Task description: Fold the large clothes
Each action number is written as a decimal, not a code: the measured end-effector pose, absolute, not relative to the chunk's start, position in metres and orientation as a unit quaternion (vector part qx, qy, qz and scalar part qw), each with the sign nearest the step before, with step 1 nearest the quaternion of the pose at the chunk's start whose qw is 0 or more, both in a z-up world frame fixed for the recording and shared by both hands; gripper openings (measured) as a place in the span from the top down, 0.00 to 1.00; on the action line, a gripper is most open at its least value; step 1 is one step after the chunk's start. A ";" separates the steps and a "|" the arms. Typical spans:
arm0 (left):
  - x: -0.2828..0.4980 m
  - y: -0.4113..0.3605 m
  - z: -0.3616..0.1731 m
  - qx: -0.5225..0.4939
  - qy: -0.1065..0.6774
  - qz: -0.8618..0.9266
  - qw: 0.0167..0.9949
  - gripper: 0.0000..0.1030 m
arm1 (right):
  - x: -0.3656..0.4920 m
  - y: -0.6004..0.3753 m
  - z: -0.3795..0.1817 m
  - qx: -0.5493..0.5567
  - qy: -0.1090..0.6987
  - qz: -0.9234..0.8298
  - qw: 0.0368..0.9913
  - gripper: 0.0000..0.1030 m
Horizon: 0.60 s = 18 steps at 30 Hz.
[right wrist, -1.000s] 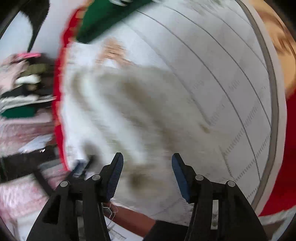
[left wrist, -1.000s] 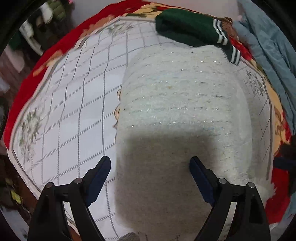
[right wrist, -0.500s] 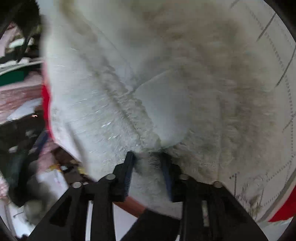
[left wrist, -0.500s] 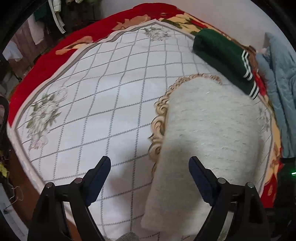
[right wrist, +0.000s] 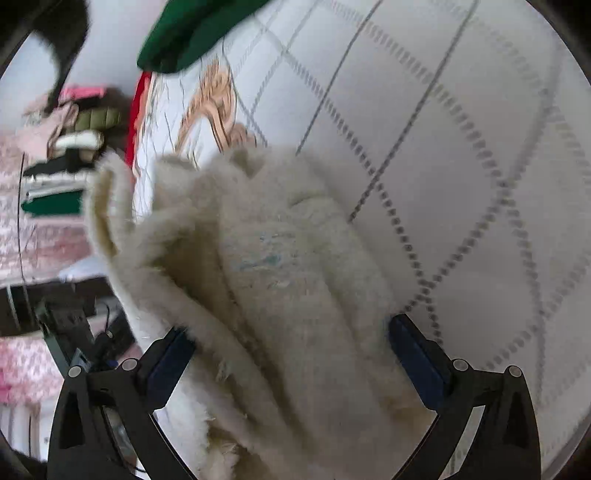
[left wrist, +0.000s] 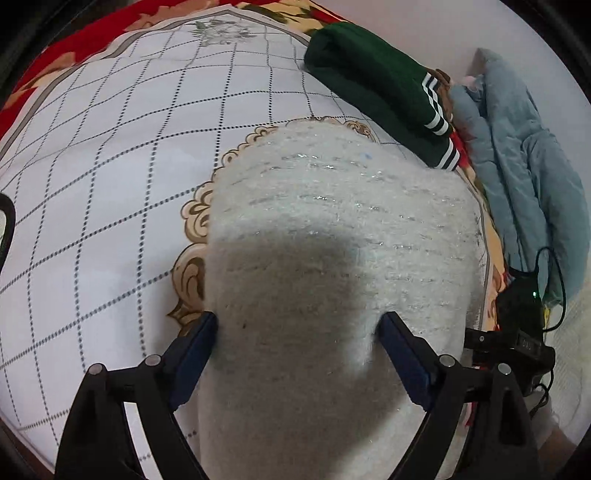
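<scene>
A fluffy cream-white sweater (left wrist: 332, 240) lies folded on a white quilted bedspread (left wrist: 110, 166). My left gripper (left wrist: 297, 332) is open, its fingers spread to either side of the sweater's near end. In the right wrist view the sweater (right wrist: 280, 266) shows a bunched, layered edge. My right gripper (right wrist: 290, 343) is open with its jaws wide apart around that bunched edge. The view is motion-blurred.
A folded dark green garment with white stripes (left wrist: 376, 88) lies at the far side of the bed, also in the right wrist view (right wrist: 192, 29). A light blue quilted jacket (left wrist: 524, 158) lies at the right. A black device with cables (left wrist: 524, 314) sits by the bed's right edge. Stacked clothes (right wrist: 55, 166) are beyond the bed.
My right gripper, shut on the sweater's edge half a second ago, has opened wide. My left gripper has moved back over the sweater, staying open.
</scene>
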State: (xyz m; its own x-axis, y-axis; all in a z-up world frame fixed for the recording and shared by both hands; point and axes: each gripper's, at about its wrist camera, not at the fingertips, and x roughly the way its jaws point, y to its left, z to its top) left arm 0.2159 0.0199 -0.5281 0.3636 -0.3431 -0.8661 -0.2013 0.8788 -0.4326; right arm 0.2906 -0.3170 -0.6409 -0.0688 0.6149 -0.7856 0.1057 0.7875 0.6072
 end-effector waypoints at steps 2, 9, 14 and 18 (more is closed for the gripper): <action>0.215 0.023 -0.529 -0.248 0.560 -0.048 0.789 0.13 | 0.290 -0.303 -0.644 0.255 0.702 0.220 0.627 0.02; 0.218 0.010 -0.515 -0.214 0.555 -0.059 0.801 0.13 | 0.297 -0.265 -0.655 0.288 0.716 0.250 0.584 0.48; 0.229 0.008 -0.497 -0.184 0.541 -0.070 0.818 0.13 | 0.303 -0.233 -0.662 0.356 0.705 0.246 0.562 0.56; 0.247 0.013 -0.484 -0.177 0.540 -0.086 0.818 0.13 | 0.298 -0.230 -0.648 0.391 0.690 0.238 0.561 0.57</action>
